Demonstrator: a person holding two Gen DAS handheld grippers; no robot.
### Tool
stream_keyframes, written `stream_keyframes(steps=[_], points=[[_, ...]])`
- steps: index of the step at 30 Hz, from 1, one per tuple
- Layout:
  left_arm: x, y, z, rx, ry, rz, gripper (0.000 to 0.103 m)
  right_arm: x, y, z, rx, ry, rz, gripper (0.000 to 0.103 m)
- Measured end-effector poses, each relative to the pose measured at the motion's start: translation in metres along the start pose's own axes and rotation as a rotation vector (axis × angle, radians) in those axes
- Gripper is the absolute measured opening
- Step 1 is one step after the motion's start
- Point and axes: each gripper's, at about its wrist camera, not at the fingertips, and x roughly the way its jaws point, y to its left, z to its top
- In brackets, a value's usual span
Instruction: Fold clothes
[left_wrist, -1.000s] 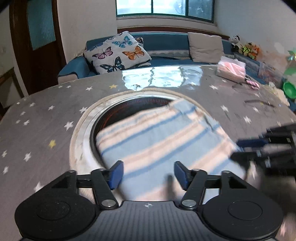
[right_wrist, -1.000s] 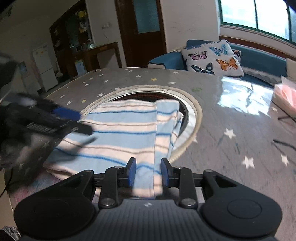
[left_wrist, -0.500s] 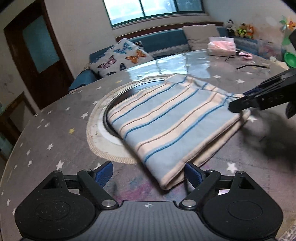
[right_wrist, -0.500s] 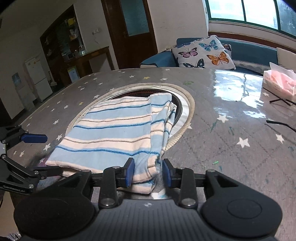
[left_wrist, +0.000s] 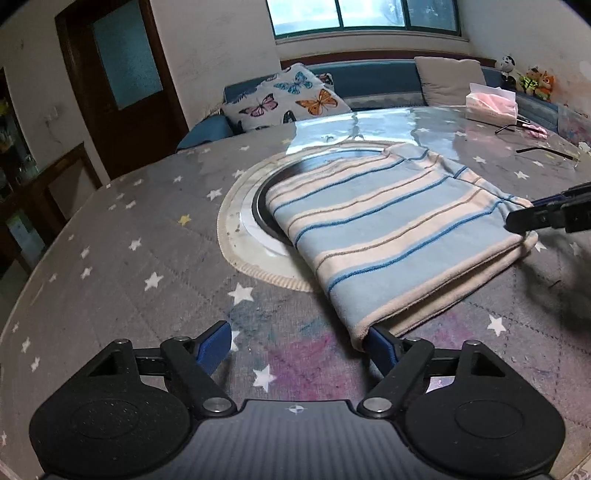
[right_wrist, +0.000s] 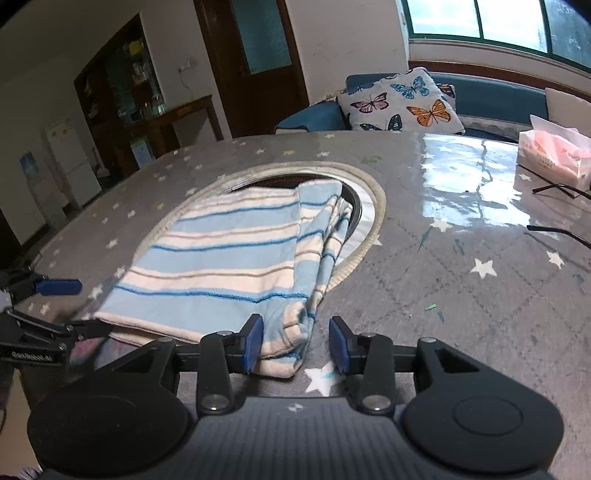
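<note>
Striped garment (left_wrist: 388, 229): soft terry-like knit, pale blue with cream bands and thin darker blue and tan lines. Folded into a thick, roughly rectangular stack with layered cream hems showing along its near edge. It lies mid-table, partly covering the round dark recess (left_wrist: 266, 192) with its metal ring and braided cream border.

Table (left_wrist: 129, 258): round, grey star-print cloth under a glossy clear cover, glare toward the window side.

Left gripper (left_wrist: 299, 347): blue pads wide apart, holding nothing. Its right pad is just at the garment's near corner; touching or not, can't tell.

Right gripper (right_wrist: 295, 345): pads apart, straddling the folded corner (right_wrist: 284, 354). Left pad is at the fabric, clear gap on the right, not clamped.

Open room: bare tabletop left of the garment and to its right. Tissue pack (right_wrist: 550, 155) and glasses (right_wrist: 557, 190) sit well apart, near the far rim. Butterfly cushion (left_wrist: 288, 99) on the sofa beyond.
</note>
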Motion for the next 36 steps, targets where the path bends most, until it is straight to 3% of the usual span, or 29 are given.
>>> stream_keyframes(steps=[4, 8, 16, 19, 29, 36], points=[[-0.004, -0.005, 0.002, 0.027, -0.024, 0.012, 0.074, -0.007, 0.003, 0.002, 0.025, -0.028, 0.021, 0.026], [0.000, 0.003, -0.001, -0.010, 0.003, 0.019, 0.071, -0.008, 0.001, 0.001, 0.061, -0.028, 0.041, 0.010], [0.003, 0.015, -0.006, -0.044, 0.031, 0.017, 0.069, -0.004, 0.005, -0.004, 0.047, 0.017, 0.056, 0.010], [-0.001, 0.020, -0.006, -0.042, 0.034, 0.001, 0.071, -0.004, 0.007, -0.005, 0.038, 0.030, 0.059, 0.016], [-0.030, 0.036, 0.017, -0.049, -0.064, -0.028, 0.070, -0.013, 0.015, 0.028, -0.013, -0.072, 0.047, 0.017], [-0.003, 0.019, 0.037, -0.058, -0.076, -0.089, 0.070, 0.024, 0.021, 0.043, 0.000, -0.063, 0.053, 0.018]])
